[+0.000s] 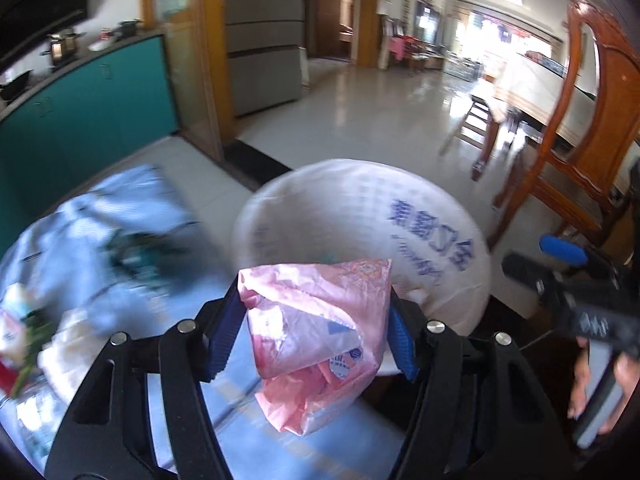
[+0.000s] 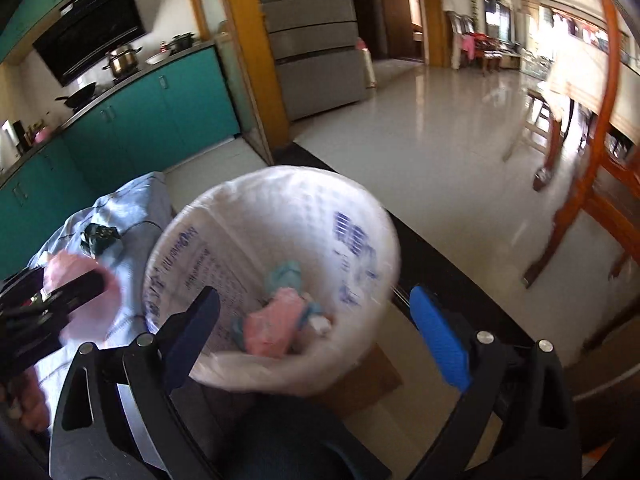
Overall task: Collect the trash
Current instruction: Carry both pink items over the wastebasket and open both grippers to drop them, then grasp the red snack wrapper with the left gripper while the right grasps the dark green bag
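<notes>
A crumpled pink plastic bag (image 1: pixel 316 340) hangs between the blue pads of my left gripper (image 1: pixel 316 320), which is shut on it just in front of the bin. The bin (image 1: pixel 360 208) is round and lined with a white bag printed in blue. In the right wrist view my right gripper (image 2: pixel 316 320) stands open over the bin's (image 2: pixel 248 200) mouth, with nothing between its fingers. Pink and teal trash (image 2: pixel 276 320) lies at the bin's bottom. The left gripper (image 2: pixel 68 292) with the pink bag (image 2: pixel 92 312) shows at the left edge, and the right gripper (image 1: pixel 560 268) at the right edge of the left wrist view.
A surface under a light blue cloth (image 1: pixel 120 216) lies left of the bin, with a dark green wrapper (image 2: pixel 98 236) and more scraps (image 1: pixel 24 332) on it. Teal cabinets (image 2: pixel 160 120) stand behind it. A wooden chair (image 1: pixel 580 140) stands to the right on the pale tiled floor (image 2: pixel 440 140).
</notes>
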The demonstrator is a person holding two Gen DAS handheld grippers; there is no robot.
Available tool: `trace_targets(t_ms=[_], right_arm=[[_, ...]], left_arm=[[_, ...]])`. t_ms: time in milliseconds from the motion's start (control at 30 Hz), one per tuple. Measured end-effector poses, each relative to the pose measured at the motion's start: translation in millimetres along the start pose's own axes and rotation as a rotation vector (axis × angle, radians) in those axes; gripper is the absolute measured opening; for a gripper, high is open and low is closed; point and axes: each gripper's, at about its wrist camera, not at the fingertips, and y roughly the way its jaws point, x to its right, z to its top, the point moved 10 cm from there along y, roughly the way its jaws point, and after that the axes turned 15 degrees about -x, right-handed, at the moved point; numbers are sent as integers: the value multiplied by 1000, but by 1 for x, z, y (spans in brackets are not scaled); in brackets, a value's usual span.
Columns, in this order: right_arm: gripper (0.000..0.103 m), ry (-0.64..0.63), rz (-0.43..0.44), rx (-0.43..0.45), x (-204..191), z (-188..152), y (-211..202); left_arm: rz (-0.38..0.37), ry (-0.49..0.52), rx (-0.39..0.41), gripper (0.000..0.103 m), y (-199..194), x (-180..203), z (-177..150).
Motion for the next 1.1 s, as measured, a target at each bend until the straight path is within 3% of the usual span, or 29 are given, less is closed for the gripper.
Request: trace_targets(t_ms=[233, 400, 500, 567, 633, 700, 767, 833, 1000, 1033, 1100], right_arm=[[94, 34, -43, -17, 26, -15, -3], [94, 10, -8, -27, 9, -16, 4], [94, -30, 20, -39, -13, -15, 9], [94, -58, 32, -41, -26, -16, 11], [94, -86, 32, -46, -37, -17, 13], [94, -103, 38, -57, -48, -17, 18], [94, -110, 50, -65, -57, -17, 21], [94, -118, 63, -67, -67, -17, 21], [94, -173, 78, -69, -98, -16, 19], [94, -185, 77, -68, -103, -16, 19], [94, -213, 79, -63, -116, -14, 17]], left_arm=[[-5, 56, -11, 82, 22, 32, 13], [50, -1, 36, 88, -2, -6, 7], [171, -89, 66, 88, -27, -55, -5], [357, -191, 98, 88, -52, -107, -20], [481, -306, 116, 88, -76, -159, -39], [565, -509, 98, 89, -98, -226, -69], [562, -672, 82, 92, -107, -277, -95], [530, -772, 67, 93, -105, -314, -116], [294, -753, 50, 92, -76, -334, -127], [289, -743, 51, 91, -74, -335, -129], [315, -712, 53, 74, -72, -330, -131]])
